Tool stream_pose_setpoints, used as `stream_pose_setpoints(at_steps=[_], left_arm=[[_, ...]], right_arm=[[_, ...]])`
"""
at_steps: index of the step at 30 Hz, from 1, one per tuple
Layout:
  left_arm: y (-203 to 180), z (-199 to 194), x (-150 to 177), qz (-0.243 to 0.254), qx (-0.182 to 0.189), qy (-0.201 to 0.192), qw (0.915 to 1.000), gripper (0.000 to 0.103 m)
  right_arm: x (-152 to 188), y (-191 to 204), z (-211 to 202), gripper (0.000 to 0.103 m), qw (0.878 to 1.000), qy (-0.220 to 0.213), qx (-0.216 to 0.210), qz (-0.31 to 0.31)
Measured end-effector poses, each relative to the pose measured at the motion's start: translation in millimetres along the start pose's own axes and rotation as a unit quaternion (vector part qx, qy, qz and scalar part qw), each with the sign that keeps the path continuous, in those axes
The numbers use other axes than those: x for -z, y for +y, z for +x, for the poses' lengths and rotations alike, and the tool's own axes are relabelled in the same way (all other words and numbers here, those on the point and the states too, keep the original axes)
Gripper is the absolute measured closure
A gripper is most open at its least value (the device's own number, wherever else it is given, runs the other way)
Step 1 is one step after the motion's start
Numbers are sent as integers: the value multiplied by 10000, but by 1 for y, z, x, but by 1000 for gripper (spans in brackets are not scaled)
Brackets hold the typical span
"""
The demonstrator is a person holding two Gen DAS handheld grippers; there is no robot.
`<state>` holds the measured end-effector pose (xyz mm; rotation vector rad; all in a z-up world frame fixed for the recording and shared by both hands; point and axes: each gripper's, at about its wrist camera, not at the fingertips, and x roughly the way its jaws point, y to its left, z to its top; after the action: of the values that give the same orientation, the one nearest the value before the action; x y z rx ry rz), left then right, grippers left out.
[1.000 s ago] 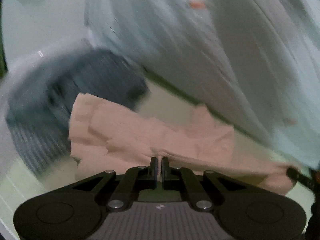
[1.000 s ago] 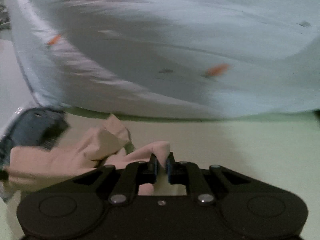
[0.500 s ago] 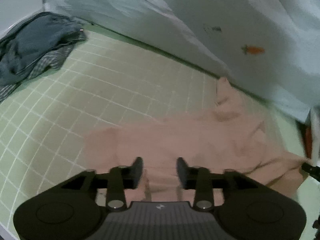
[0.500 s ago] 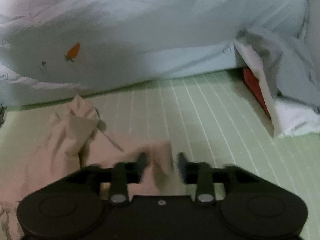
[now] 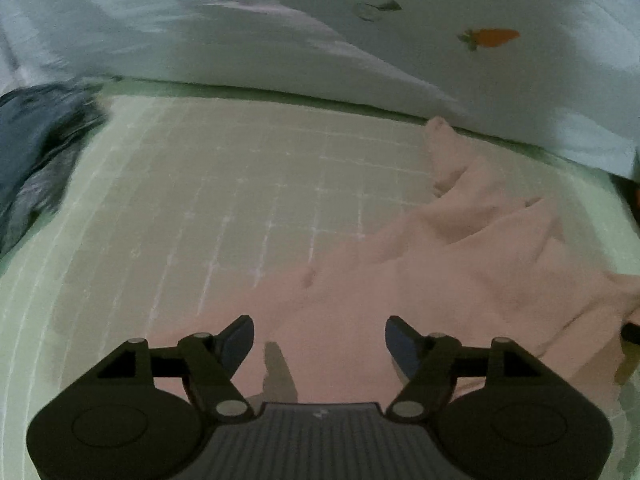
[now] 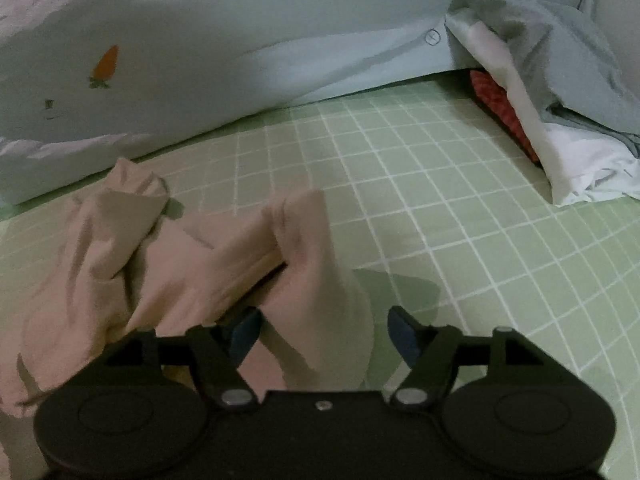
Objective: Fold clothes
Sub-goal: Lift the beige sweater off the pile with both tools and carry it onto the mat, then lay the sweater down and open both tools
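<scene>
A pink garment lies crumpled on the green checked sheet, spread from the middle to the right in the left wrist view. My left gripper is open and empty just above its near edge. In the right wrist view the same garment lies bunched at the left and centre, with a raised fold between the fingers. My right gripper is open over that fold and holds nothing.
A pale blue duvet with carrot prints runs along the back; it also shows in the right wrist view. A dark blue garment pile lies at the left. A white and grey pillow pile with a red item under it sits at the right.
Both grippers were shut on the pink garment a second ago; both have opened wide and let it go. The garment has dropped onto the sheet.
</scene>
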<state>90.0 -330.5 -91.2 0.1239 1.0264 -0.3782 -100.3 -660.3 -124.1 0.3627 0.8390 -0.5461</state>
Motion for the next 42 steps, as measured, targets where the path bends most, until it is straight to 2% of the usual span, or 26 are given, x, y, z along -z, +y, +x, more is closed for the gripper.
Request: stream_pose_setpoints(at_steps=[3,6,7,8,9,10,11,12,14,18,21,25,28,31,33,36,38,39,40,41,42], left_arm=[[-5,19,-11,252,197,202,9993,28],[-11,31,-11,315,502,449,9972,46],[-12,31,-10,339,475,441,9973,59],[-13,32,-8,363,449,433,9974,69],[-14,32,-7,387,423,425,9974,77],[-15,32,-6,411,396,418,9975,90],[-14,33,-6,384,391,410,9977,97],[-10,32,-7,266,431,400,9979,98],[0,30,-9,57,475,344,9983,100],[21,17,-24,-113,-44,-34,9999,101],[54,6,-45,-368,-492,-406,9973,101],[107,-4,-78,-720,-1169,-845,9869,101],[151,-6,-100,-1079,-1628,-1082,9748,101],[187,-2,-112,-1454,-1843,-1127,9655,101],[200,4,-117,-1650,-1927,-1073,9613,100],[201,12,-115,-1746,-1900,-974,9612,90],[192,14,-109,-1784,-1872,-922,9616,60],[186,14,-105,-1808,-1835,-910,9620,51],[179,13,-99,-1840,-1789,-910,9622,34],[172,12,-94,-1866,-1744,-918,9625,28],[164,11,-88,-1866,-1699,-930,9632,27]], right_arm=[[-6,-1,10,31,9999,104,52,107],[-11,0,16,37,9996,233,14,172],[-12,0,16,43,9994,271,-13,200],[-12,1,17,54,9993,308,-36,223],[-12,1,17,61,9993,320,-25,196],[-11,1,18,77,9992,342,-17,185],[-10,1,19,91,9992,363,-7,175],[-9,0,19,96,9992,356,31,185],[-12,-2,16,97,9995,237,143,127],[-38,-18,11,97,9986,-156,492,124],[-62,-32,7,97,9962,-455,735,143],[-100,-39,13,97,9879,-888,1272,-89],[-134,-54,21,97,9826,-1113,1482,141],[-163,-68,30,97,9818,-1206,1396,450],[-174,-63,39,95,9850,-1083,1266,441],[-168,-40,45,75,9855,-995,1349,276],[-156,-28,40,44,9852,-985,1370,305],[-149,-23,37,37,9851,-978,1381,322],[-139,-17,35,26,9850,-938,1399,370],[-129,-11,32,23,9851,-897,1411,409],[-118,-3,28,23,9868,-839,1343,343]])
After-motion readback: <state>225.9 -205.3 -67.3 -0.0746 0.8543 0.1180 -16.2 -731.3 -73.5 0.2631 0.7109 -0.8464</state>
